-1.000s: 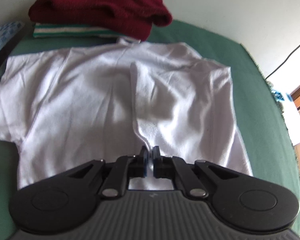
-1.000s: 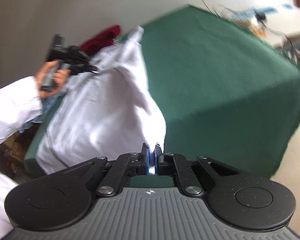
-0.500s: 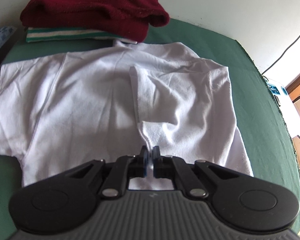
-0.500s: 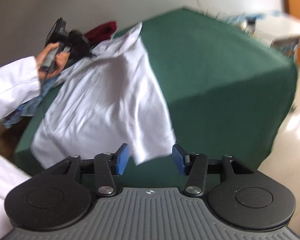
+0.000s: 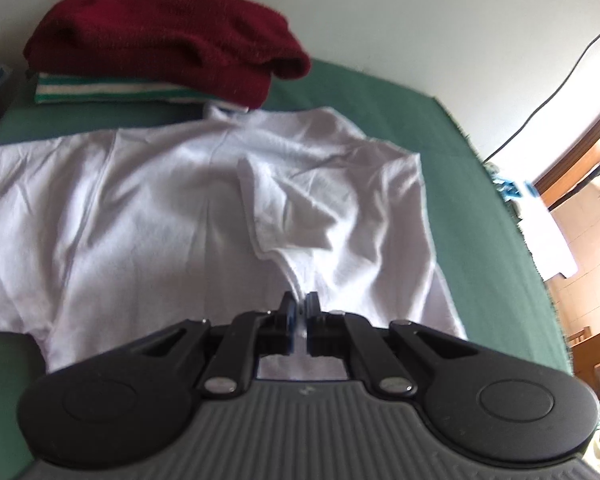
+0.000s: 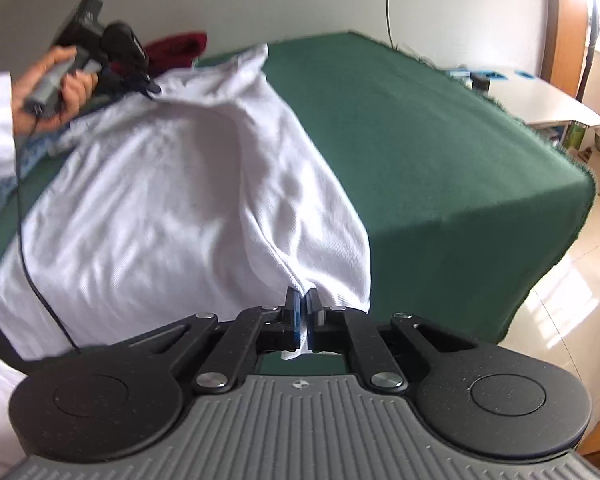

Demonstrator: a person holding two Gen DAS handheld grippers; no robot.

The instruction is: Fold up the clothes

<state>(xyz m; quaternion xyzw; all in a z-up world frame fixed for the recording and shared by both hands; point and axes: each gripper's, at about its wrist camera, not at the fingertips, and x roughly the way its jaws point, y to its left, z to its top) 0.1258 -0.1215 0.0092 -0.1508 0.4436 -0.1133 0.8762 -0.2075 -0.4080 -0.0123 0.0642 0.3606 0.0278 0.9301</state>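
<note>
A white t-shirt (image 5: 148, 216) lies spread on the green-covered table (image 5: 480, 220), one side lifted into a fold. My left gripper (image 5: 299, 307) is shut on a hemmed edge of the shirt and holds it up over the body of the shirt. In the right wrist view the shirt (image 6: 172, 208) drapes toward the table's near edge. My right gripper (image 6: 304, 300) is shut on the shirt's hem near that edge. The left gripper (image 6: 150, 88) also shows there, far left, in the person's hand, pinching the shirt.
A folded dark red sweater (image 5: 168, 40) lies on a green-and-white striped garment (image 5: 112, 94) at the table's back. A white wall and a cable (image 5: 556, 92) stand behind. A white side table (image 6: 540, 100) and tiled floor (image 6: 560, 300) lie to the right.
My right gripper was open half a second ago and has now shut again on the shirt's hem. My left gripper stays shut and has drawn its edge a little further across the shirt.
</note>
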